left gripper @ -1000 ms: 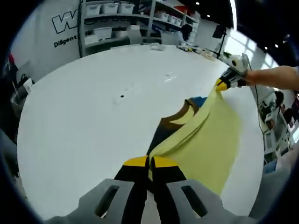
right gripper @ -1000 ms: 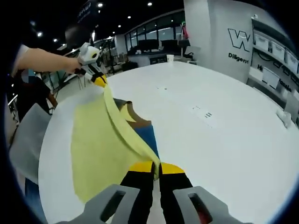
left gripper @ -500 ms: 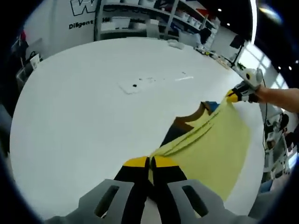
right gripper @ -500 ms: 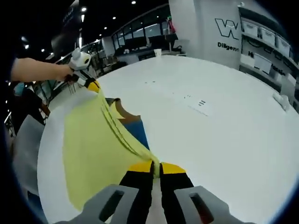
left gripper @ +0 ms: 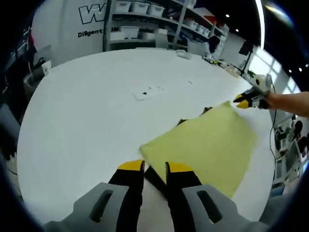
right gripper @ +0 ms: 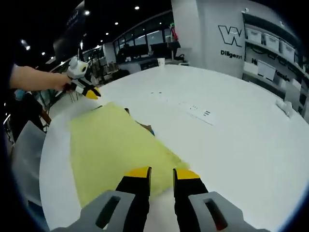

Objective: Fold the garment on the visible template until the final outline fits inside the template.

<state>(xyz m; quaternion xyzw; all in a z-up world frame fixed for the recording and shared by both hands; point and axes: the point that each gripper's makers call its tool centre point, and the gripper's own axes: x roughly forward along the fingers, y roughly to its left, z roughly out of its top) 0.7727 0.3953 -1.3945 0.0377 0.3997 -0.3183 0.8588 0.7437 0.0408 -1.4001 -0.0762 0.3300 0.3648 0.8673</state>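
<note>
The pale yellow cloth garment (left gripper: 205, 145) lies spread flat on the white round worktop (left gripper: 96, 106), near its edge, as a rough four-sided sheet. In the right gripper view the same garment (right gripper: 113, 150) stretches away from the camera toward the far rim of the worktop (right gripper: 231, 140). A thin strip of darker brown and blue fabric (right gripper: 145, 128) peeks out along its far edge, too small to read clearly.

The left gripper (left gripper: 154, 169) hangs just above the near corner of the garment, its yellow-tipped black fingers (left gripper: 131, 166) spread apart with nothing between them. Seen across the cloth in the right gripper view, the left gripper (right gripper: 89, 92) is held by a person's bare forearm (right gripper: 36, 79) reaching in level over the worktop edge.

The right gripper (right gripper: 161, 174) sits low at the opposite corner, its fingers (right gripper: 138, 172) likewise parted and empty. In the left gripper view the right gripper (left gripper: 244, 103) hovers just beyond the far corner, the forearm (left gripper: 287, 102) extended behind it.

A small white printed label (left gripper: 147, 93) lies on the bare worktop, well apart from the garment. Shelves with white storage bins (left gripper: 140, 19) stand along the wall behind.
</note>
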